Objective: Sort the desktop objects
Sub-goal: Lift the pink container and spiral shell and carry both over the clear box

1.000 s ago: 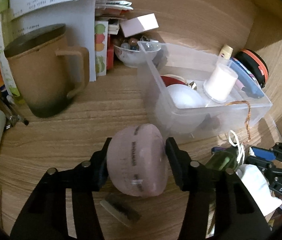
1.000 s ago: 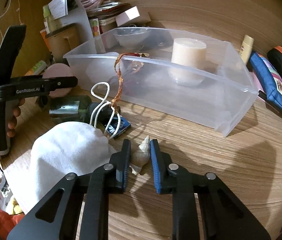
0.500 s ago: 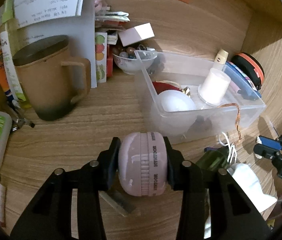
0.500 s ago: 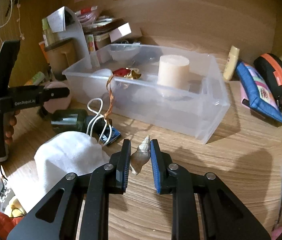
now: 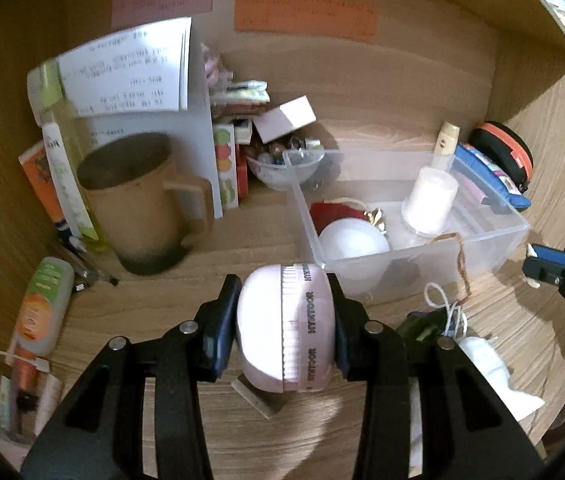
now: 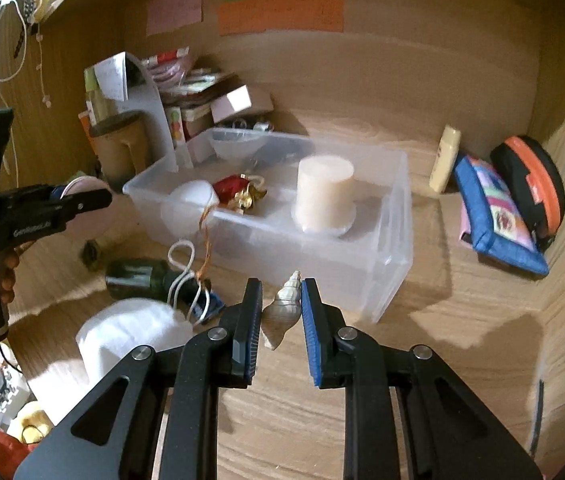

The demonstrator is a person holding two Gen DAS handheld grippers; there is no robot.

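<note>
Wooden worktop [image 6: 462, 320], cluttered. Clear plastic bin [image 6: 394, 248] mid-worktop, holding cream candle [image 6: 324, 192], white ball [image 5: 352, 240], red ornament [image 6: 232, 184]. Brown mug [image 5: 138, 204] left of bin. Left tool [image 5: 284, 330] clenched on pink round case [image 5: 282, 328], jaws having just closed further, case lifted before bin. Right tool [image 6: 281, 312] clamped on small spiral seashell [image 6: 282, 308], raised above worktop near bin's front corner.

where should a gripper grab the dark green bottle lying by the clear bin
Take the dark green bottle across its round body, coming from above with the pads on its two long sides. It lies on its side on the desk, with white cord draped over its neck end, so the bare body is likely the cleaner hold.
</note>
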